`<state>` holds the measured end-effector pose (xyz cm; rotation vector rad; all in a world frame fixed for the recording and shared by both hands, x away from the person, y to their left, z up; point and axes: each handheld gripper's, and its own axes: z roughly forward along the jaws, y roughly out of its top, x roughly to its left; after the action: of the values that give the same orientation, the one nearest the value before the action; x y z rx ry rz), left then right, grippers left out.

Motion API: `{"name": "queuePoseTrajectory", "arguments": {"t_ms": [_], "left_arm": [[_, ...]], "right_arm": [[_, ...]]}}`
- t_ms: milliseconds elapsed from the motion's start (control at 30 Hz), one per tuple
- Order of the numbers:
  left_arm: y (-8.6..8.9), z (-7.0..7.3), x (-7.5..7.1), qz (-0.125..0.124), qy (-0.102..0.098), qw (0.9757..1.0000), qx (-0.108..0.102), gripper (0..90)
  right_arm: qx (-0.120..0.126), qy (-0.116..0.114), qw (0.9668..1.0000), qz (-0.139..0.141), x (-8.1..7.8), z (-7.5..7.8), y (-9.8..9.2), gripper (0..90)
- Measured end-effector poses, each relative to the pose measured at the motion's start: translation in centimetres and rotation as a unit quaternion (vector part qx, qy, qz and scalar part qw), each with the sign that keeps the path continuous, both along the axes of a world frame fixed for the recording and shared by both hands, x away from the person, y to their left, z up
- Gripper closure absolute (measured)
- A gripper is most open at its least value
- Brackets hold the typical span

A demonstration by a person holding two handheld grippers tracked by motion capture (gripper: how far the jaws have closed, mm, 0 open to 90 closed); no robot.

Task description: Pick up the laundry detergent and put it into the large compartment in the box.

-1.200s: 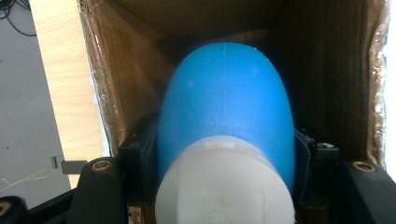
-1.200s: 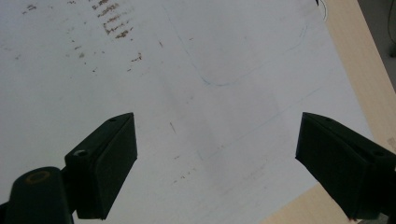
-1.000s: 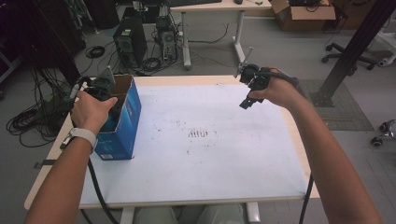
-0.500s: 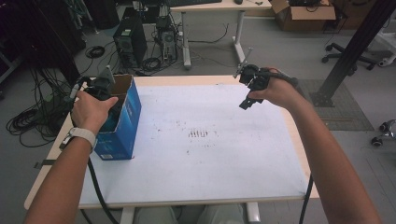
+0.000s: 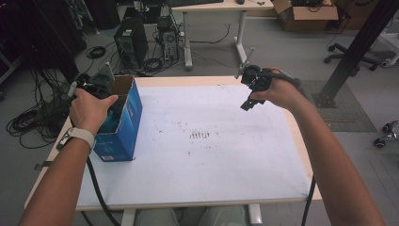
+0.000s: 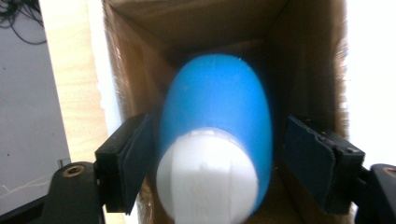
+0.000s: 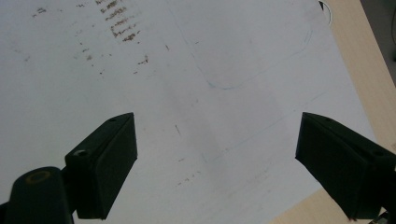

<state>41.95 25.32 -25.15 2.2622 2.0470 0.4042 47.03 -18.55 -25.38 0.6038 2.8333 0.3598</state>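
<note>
With the left claw [image 6: 215, 177] straddling, jaws apart, a blue bottle [image 6: 217, 121] inside the blue box [image 5: 123, 123], the pick-up seems in hand; closing comes next, while the right claw [image 7: 215, 172] hangs spread over the table [image 5: 211, 155].

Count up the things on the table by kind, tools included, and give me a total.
Boxes: 1, the blue cardboard box at the table's left edge.
Bottles: 1, a blue bottle with a white cap, inside the box.
Tools: 2, the left tool and the right tool.
Total: 4
</note>
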Motion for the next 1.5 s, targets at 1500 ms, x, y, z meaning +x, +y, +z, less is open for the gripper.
{"name": "queuePoseTrajectory", "arguments": {"t_ms": [1500], "left_arm": [[-12.9,12.5,-9.8,-0.222,-0.05,0.9733,-0.028,5.9]], "right_arm": [[0.005,-0.011,0.9999,0.001,-1.1,0.9,-0.3,12.1]]}}
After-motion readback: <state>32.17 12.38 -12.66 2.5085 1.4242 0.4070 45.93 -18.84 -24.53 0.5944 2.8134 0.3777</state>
